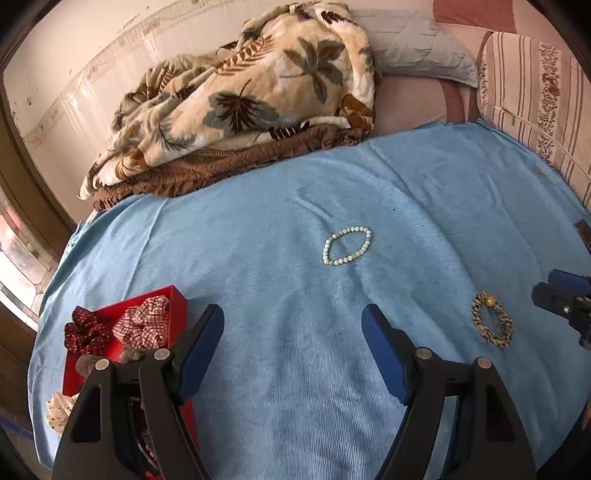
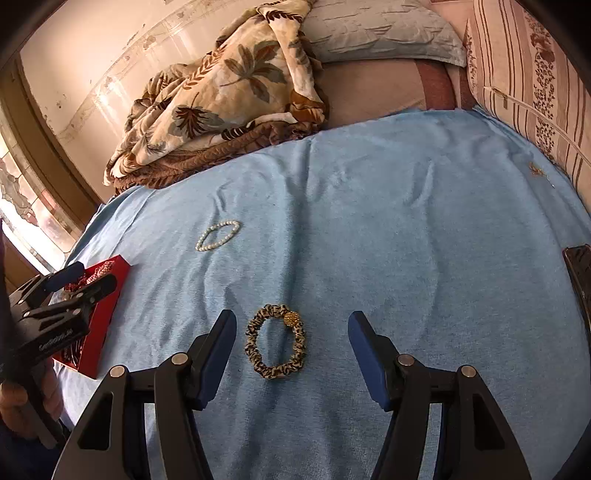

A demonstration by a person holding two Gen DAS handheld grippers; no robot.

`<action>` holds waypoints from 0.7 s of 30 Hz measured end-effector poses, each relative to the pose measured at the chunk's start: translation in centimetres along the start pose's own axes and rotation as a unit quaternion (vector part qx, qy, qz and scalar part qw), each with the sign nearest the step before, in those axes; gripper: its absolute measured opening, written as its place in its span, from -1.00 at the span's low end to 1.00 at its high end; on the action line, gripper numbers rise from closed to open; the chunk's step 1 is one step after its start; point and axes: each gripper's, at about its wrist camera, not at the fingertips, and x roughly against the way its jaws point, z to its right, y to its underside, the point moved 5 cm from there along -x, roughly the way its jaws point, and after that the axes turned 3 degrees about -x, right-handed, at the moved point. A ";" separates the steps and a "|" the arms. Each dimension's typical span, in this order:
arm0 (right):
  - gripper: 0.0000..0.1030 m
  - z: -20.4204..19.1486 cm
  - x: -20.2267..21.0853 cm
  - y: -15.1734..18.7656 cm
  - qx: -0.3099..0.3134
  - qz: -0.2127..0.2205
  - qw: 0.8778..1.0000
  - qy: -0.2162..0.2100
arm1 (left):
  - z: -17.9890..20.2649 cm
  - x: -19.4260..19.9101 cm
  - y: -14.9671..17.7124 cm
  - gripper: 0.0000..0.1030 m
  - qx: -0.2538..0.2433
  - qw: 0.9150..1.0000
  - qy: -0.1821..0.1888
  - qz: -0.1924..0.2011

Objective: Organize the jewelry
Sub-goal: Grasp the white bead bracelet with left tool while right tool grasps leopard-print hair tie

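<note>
A pale bead bracelet (image 1: 346, 245) (image 2: 218, 235) lies on the blue cloth (image 1: 280, 288) (image 2: 388, 229). Nearer me lies a leopard-print scrunchie (image 1: 492, 323) (image 2: 275, 341) with a gold ball. My left gripper (image 1: 293, 317) (image 2: 83, 277) stands open over bare cloth, the bracelet ahead of it, the red box (image 1: 177, 299) (image 2: 107, 314) at its left finger. The box holds a dark red dotted scrunchie (image 1: 86, 332) and a red checked one (image 1: 142, 321). My right gripper (image 2: 291, 325) (image 1: 561, 291) is open, the leopard scrunchie lying between its fingers, untouched.
A leaf-print blanket (image 1: 243, 96) (image 2: 221, 92) is piled at the back left, with a grey pillow (image 1: 424, 48) (image 2: 376, 29) and a striped pillow (image 1: 535, 96) (image 2: 528, 77) at the right. A white dotted scrunchie (image 1: 61, 410) lies beside the box. A dark object (image 2: 580, 273) sits at the right edge.
</note>
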 end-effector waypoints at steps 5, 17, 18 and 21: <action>0.31 0.9 -0.6 0.2 -0.022 -0.016 1.000 -0.004 | 0.0 -2.2 -0.7 0.48 -0.003 1.000 0.005 -0.007; 0.11 0.4 -2.3 1.2 0.008 -0.044 0.999 0.025 | -0.4 -9.6 -4.0 0.48 0.005 0.998 0.041 -0.056; 0.09 0.5 -2.5 1.2 0.009 -0.047 0.998 0.028 | -0.2 -10.0 -4.0 0.48 0.002 0.997 0.043 -0.060; 0.08 0.8 -2.9 1.3 0.005 -0.055 0.998 0.029 | 0.5 -11.6 -4.3 0.41 -0.006 0.996 0.048 -0.073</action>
